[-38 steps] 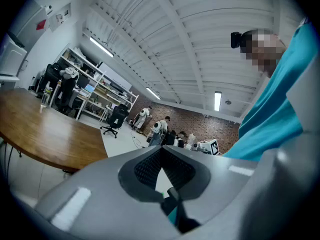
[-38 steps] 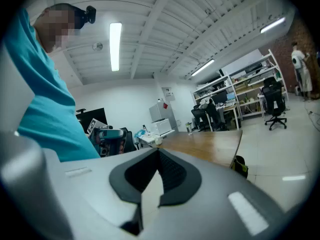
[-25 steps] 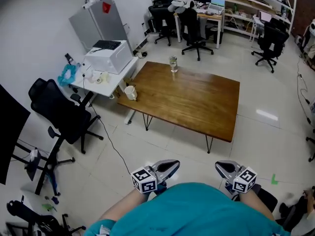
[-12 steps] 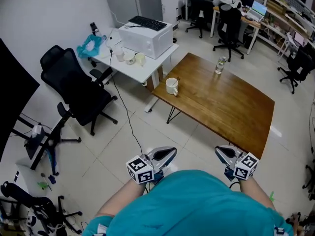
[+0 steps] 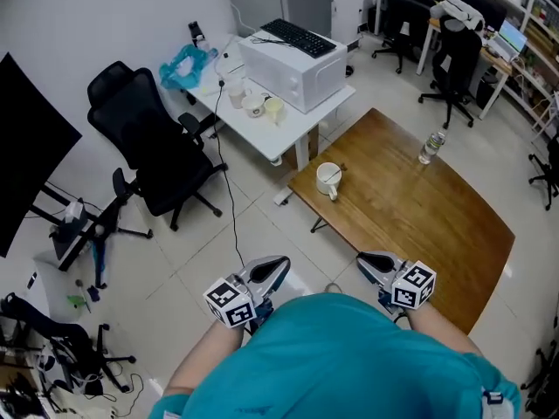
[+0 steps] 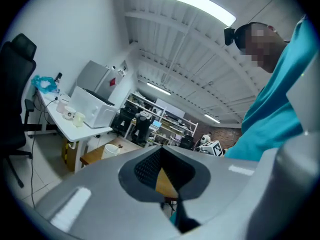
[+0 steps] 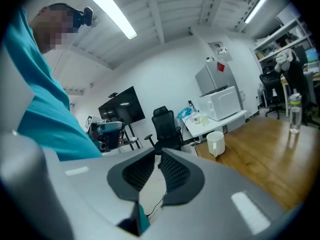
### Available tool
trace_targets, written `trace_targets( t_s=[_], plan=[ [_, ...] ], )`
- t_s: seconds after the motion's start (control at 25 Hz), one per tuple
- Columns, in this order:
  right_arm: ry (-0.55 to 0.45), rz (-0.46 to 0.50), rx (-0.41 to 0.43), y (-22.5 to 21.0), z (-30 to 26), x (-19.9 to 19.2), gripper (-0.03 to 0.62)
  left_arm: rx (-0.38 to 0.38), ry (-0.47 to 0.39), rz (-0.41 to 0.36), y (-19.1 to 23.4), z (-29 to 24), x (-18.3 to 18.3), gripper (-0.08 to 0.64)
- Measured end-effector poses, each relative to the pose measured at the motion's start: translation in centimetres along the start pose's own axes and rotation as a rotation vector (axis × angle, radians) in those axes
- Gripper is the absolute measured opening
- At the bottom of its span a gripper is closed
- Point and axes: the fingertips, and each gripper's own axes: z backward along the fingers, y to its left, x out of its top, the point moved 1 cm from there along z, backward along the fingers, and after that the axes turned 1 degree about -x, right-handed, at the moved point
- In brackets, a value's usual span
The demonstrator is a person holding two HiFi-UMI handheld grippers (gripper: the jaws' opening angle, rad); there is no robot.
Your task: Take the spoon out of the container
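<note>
Step in hand: approach, no grasp yet. The white ceramic mug (image 5: 328, 179) holding the spoon (image 5: 336, 174) stands near a corner of the brown wooden tabletop (image 5: 410, 221), well apart from both tools. Left hand-held gripper (image 5: 267, 270) is closed and empty. Right hand-held gripper (image 5: 376, 264) has its jaws opening with nothing between. Next, probably: walk closer and line the jaws up on the spoon's handle.

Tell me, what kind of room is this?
Probably an office or lab workroom: there is a black office chair on wheels, a big dark monitor, and shelves beside desks with computers at the back.

The wooden table (image 5: 419, 225) bears 1 white cup (image 5: 328, 179) and 1 clear bottle (image 5: 430, 147).
</note>
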Motion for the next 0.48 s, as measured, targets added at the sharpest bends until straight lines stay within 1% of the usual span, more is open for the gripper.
trace_targets(
  t_s=[0.12,0.2,0.32,0.48],
  plan=[
    [0.036,0.007,0.03,-7.4,-2.7,0.7,0.049,0.074,-0.009,0.024,4.1,-3.7,-0.4,0.0],
    [0.051,0.002,0.029,-12.2,-4.5,0.8,0.069,0.1,-0.008,0.027,6.6,-5.6,-1.3,0.0],
    [0.092,-0.038,0.002,-19.4,-8.2,0.9,0.111,0.105,0.008,0.033,10.6,-7.9,-1.9,0.0],
    [0.148,-0.156,-0.058,-28.3,-13.2,-0.4,0.152,0.087,0.046,0.061,15.6,-10.4,-2.8,0.0]
  ],
)
